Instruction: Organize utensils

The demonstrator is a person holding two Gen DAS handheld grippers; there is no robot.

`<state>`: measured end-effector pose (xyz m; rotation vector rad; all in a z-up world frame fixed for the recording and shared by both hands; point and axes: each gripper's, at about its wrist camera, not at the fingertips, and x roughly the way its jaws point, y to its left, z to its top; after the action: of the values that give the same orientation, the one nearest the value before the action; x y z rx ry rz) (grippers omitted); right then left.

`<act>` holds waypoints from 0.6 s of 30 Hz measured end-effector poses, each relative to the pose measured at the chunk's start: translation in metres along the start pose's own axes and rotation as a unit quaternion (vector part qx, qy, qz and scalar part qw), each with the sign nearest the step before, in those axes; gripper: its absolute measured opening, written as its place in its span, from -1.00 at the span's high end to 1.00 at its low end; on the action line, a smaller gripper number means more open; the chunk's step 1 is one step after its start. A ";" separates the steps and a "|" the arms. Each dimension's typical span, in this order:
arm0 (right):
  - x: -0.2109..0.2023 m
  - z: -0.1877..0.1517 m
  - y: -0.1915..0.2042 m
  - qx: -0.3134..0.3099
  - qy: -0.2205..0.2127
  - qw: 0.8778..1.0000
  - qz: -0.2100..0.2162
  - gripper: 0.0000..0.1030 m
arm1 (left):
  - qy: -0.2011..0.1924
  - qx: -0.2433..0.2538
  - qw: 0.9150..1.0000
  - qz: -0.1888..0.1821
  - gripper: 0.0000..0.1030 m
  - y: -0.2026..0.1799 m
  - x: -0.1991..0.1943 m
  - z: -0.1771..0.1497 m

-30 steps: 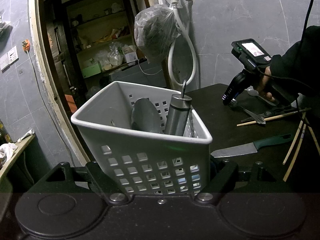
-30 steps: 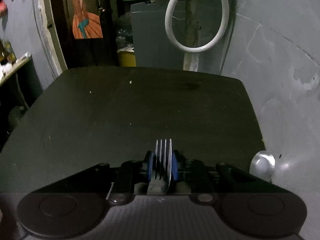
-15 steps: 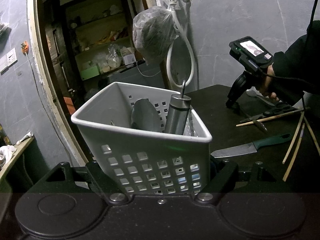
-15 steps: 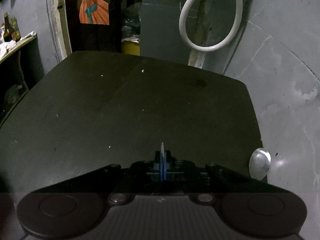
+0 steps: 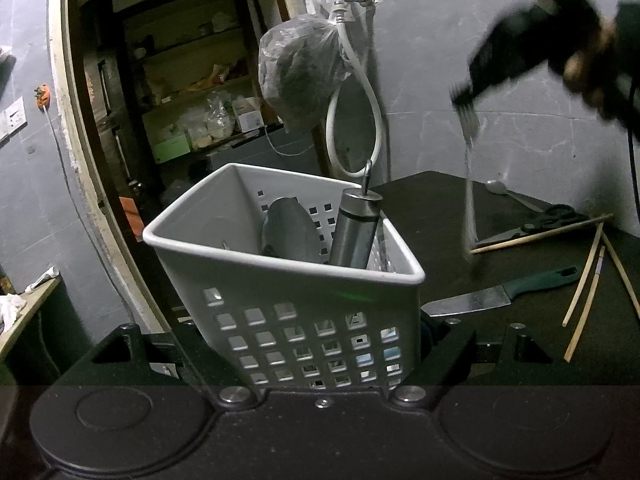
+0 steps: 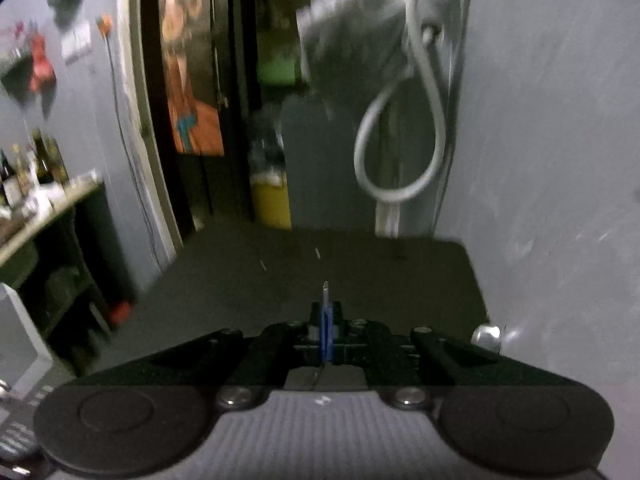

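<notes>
- The right gripper, blurred at the upper right of the left wrist view, has its fingers pinched together on a fork that dangles by one thin end; a slight slip could let it swing or drop onto the desk.
- The left gripper has its fingers clamped on the white basket at frame centre. If it tilts, the metal cylinder and the ladle could shift.
- The long fork could catch the basket's rim or strike the cylinder going in.
- Knife, scissors, spoon and chopsticks lie at the right, easily swept.
</notes>
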<state>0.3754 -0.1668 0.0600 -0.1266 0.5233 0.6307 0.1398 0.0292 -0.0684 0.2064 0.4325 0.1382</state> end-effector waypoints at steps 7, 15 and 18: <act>-0.086 0.046 0.045 -0.003 -0.128 0.991 0.040 0.97 | -0.005 0.003 1.000 -0.004 -0.60 0.000 0.000 -0.002; -0.111 0.067 0.103 -0.042 -0.185 0.977 0.092 0.97 | -0.005 0.002 1.000 -0.006 -0.59 0.000 -0.002 -0.002; -0.101 0.057 0.123 -0.060 -0.170 0.978 0.101 0.97 | -0.005 0.003 1.000 -0.006 -0.59 -0.001 -0.004 -0.002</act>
<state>0.2578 -0.1059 0.1648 -0.0774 0.1663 0.8628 0.1355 0.0281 -0.0693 0.2091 0.4240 0.1236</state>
